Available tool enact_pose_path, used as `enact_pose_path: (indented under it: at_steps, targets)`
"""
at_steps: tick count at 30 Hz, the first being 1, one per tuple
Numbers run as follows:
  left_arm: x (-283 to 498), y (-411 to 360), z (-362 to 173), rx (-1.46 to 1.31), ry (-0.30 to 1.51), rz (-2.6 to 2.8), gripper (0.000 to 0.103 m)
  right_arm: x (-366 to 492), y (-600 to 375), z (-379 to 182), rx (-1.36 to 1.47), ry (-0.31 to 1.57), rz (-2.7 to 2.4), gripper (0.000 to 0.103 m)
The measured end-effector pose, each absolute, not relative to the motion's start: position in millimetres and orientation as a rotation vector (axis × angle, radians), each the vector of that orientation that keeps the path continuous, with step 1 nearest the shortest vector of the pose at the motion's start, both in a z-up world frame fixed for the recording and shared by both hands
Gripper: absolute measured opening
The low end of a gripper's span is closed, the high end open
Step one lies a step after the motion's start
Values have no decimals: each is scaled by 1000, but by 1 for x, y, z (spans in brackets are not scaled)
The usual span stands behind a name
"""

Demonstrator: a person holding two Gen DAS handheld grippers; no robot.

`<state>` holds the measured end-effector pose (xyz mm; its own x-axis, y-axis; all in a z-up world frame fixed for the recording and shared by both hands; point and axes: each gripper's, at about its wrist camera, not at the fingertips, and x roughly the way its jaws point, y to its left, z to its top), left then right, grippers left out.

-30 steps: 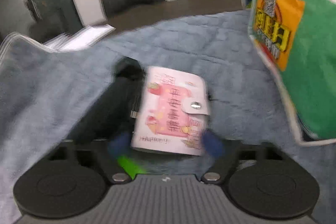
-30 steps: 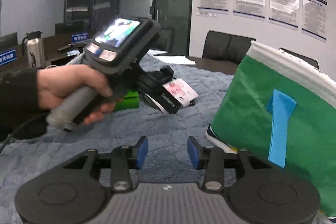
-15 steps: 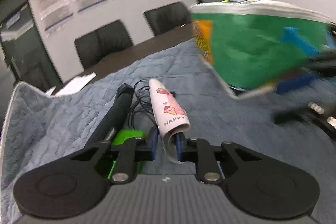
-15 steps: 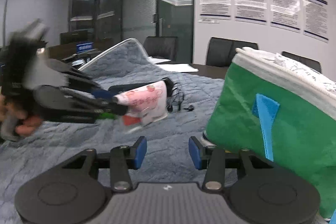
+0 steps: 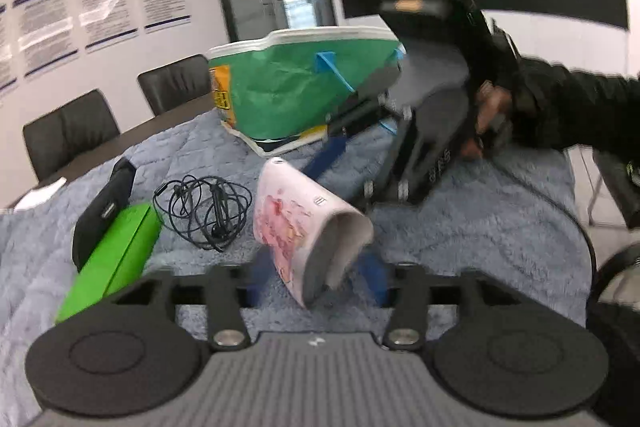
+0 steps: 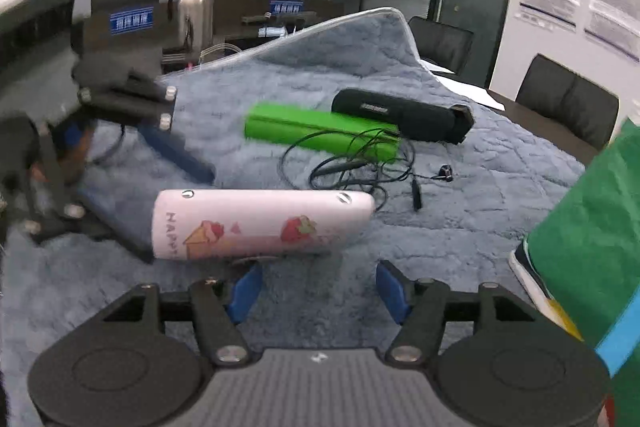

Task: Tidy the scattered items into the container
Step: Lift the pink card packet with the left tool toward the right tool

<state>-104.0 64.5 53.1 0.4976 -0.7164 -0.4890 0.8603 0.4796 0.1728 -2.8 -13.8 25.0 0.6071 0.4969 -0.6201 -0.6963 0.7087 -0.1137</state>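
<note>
The pink wallet sits mid-frame in the right wrist view, just above the right gripper, its long axis running left to right across the gap between the 2 fingers. Both grippers' fingers are opening: the left gripper has the wallet's end between its fingers, apparently loose, while nothing lies between the right's. The green bag stands at the right edge, nearer the right hand.

Pink strawberry-print wallet, green bag
</note>
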Motion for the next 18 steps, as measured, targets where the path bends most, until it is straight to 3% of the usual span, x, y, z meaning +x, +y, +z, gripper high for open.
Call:
enact_pose_path:
  at_steps: [3,7,9,12,13,15,18]
  targets:
    - [-108,59,56,402,353,-1042,82,-7,-8,20,-364,586,686,62]
    - [-114,44,53,441,343,-961,80,-8,-11,22,-333,592,668,56]
    - [-107,40,49,457,392,-932,35,-12,-16,27,-324,581,696,56]
    - [-99,52,47,431,412,-929,22,-23,-23,33,-357,535,713,59]
    - [-96,57,48,415,421,-932,21,-25,-24,34,-385,520,694,67]
    - [-97,68,54,400,411,-925,15,-27,-25,36,-424,483,656,70]
    - [-104,86,66,369,381,-1003,14,-29,-27,40,-419,454,698,72]
